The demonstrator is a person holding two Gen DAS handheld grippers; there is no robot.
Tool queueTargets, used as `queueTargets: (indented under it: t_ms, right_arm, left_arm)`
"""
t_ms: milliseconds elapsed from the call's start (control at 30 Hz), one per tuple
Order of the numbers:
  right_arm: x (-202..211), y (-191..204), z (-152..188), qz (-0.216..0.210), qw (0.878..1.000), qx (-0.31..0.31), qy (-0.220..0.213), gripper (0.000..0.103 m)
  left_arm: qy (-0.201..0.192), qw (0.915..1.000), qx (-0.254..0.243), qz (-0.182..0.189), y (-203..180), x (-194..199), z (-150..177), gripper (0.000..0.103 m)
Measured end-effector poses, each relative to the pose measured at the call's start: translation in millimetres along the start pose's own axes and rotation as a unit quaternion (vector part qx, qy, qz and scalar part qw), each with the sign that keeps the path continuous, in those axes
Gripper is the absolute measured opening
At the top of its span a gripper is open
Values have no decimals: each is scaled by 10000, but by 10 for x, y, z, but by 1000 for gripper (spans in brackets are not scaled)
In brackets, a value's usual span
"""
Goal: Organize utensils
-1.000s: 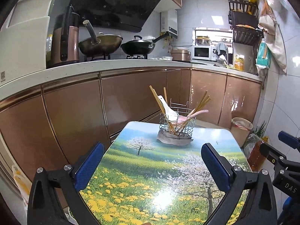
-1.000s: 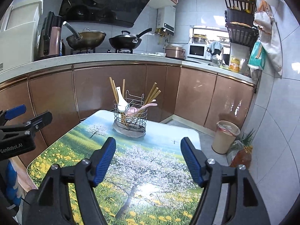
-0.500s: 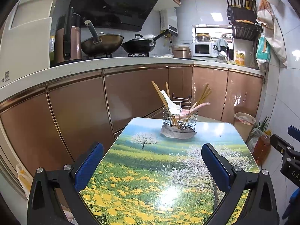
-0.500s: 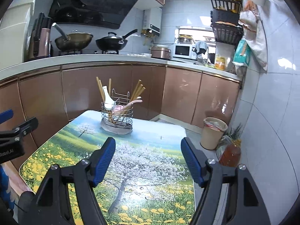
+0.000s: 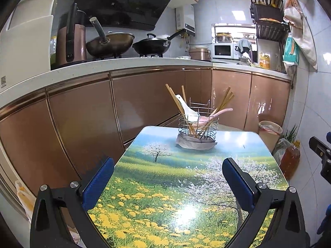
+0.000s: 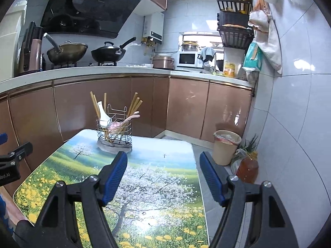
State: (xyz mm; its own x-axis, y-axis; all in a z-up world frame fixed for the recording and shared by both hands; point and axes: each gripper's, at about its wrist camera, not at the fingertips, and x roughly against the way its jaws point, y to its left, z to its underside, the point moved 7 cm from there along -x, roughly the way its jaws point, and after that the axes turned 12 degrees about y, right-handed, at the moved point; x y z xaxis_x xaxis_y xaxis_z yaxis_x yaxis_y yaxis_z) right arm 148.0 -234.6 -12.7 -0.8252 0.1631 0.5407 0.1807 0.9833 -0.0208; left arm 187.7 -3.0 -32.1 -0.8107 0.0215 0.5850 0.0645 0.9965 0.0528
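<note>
Round wire caddy [image 5: 197, 127] at the far end of the glossy, flower-printed surface [image 5: 175, 186], holding wooden chopsticks [image 5: 224, 101], a white spoon [image 5: 187, 109] and a pink spoon [image 5: 215, 113]. Left claw [image 5: 168, 184] and right claw [image 6: 163, 176] both spread, empty, at the near end. Beige bin [image 6: 226, 145] on the floor, right.

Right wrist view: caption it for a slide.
Open right tongs hover above the flower-print table, short of the wire utensil caddy.
</note>
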Motion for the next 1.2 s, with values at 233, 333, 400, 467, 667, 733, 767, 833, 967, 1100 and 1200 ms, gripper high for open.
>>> queueTargets:
  t_ms: [233, 333, 400, 467, 667, 733, 767, 833, 967, 1100, 1200]
  right_arm:
    - [-55, 2, 3, 24, 10000, 2, -9, 71]
    - [-72, -7, 11, 36, 10000, -7, -1, 71]
    - [-96, -20, 19, 39, 10000, -25, 10, 71]
    - [-116, -28, 32, 53, 10000, -31, 15, 71]
    - [-189, -42, 83, 115, 9999, -60, 82, 71]
    - [-213, -41, 101, 122, 9998, -75, 116, 71]
    - [-216, -44, 106, 128, 9998, -73, 123, 72]
    - [-230, -46, 116, 138, 9998, -75, 139, 72]
    - [-245, -47, 131, 147, 9997, -69, 161, 71]
    - [-248, -49, 138, 149, 9997, -63, 172, 72]
    - [-251, -44, 144, 146, 9997, -57, 177, 72]
  left_arm:
    - [25, 10000, 0, -15, 15, -67, 14, 103]
    - [45, 10000, 20, -31, 38, -93, 14, 103]
    - [45, 10000, 29, -49, 59, -105, 16, 103]
    - [49, 10000, 26, -61, 79, -116, 20, 103]
    - [72, 10000, 19, -55, 98, -132, 40, 103]
    - [69, 10000, 20, -42, 103, -135, 45, 103]
    - [70, 10000, 17, -36, 105, -135, 47, 103]
    - [77, 10000, 25, -26, 108, -138, 48, 103]
    - [87, 10000, 22, -17, 114, -147, 48, 103]
    - [84, 10000, 22, -11, 114, -147, 45, 103]
    - [85, 10000, 23, -4, 118, -152, 47, 103]
